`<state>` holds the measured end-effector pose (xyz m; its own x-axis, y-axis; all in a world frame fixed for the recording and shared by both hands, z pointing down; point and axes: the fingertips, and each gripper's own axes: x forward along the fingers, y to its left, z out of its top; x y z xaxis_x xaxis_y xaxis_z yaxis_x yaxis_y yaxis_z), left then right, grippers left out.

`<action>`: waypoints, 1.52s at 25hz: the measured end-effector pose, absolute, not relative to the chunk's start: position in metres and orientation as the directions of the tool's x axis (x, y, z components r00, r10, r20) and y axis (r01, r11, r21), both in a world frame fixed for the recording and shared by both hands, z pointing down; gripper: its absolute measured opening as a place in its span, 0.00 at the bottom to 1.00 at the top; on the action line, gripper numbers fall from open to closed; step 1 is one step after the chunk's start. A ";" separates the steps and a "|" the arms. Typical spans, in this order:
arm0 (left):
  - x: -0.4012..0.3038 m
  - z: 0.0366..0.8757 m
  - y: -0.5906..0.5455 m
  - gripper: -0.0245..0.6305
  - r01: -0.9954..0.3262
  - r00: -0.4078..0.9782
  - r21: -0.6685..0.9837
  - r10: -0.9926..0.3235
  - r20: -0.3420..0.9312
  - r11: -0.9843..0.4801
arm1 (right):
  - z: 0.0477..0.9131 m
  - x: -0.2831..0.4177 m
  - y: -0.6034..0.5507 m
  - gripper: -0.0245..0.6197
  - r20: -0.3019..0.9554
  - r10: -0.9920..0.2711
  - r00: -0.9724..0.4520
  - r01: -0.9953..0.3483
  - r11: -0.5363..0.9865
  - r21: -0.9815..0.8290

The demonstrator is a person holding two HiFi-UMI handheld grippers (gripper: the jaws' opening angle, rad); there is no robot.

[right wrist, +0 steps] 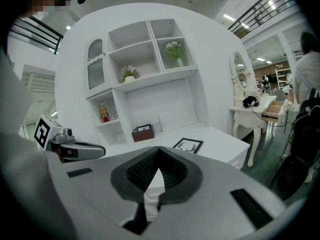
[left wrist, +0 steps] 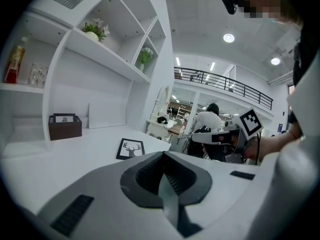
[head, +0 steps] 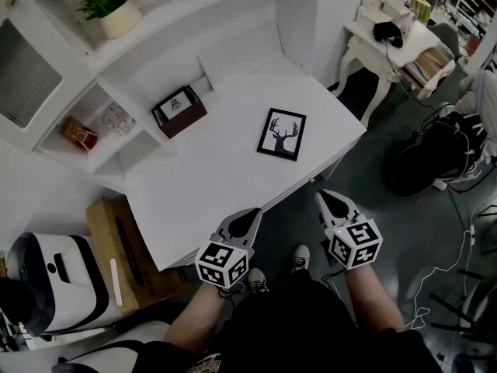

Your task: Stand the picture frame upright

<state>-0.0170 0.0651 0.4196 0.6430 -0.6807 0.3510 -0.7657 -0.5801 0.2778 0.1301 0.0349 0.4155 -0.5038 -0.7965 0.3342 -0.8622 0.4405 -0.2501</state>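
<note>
A black picture frame [head: 282,134] with a deer-head print lies flat on the white desk [head: 210,185], near its right edge. It also shows as the frame [left wrist: 131,148] in the left gripper view and the frame [right wrist: 188,145] in the right gripper view. My left gripper [head: 250,218] hovers at the desk's front edge, jaws shut and holding nothing. My right gripper [head: 326,199] hangs just off the front corner over the floor, also shut and holding nothing. Both are well short of the frame.
A brown box [head: 179,111] with a small card stands at the back of the desk. Shelves [head: 93,123] with a bottle and a jar rise at the left, a flower pot [head: 118,15] above. A cardboard box [head: 116,247] sits on the floor at the left, a white dressing table [head: 388,41] at the right.
</note>
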 end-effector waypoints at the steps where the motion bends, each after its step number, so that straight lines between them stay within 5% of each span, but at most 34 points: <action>1: -0.015 0.420 0.063 0.05 -0.768 0.640 0.278 -0.683 0.352 -0.577 | 0.416 0.132 0.033 0.04 0.335 -0.795 -0.506 -0.861 0.443 -0.251; 38: 0.030 0.426 0.000 0.05 -0.878 0.477 0.240 -0.788 0.389 -0.413 | 0.434 0.171 -0.058 0.04 0.331 -0.672 -0.662 -0.750 0.590 -0.301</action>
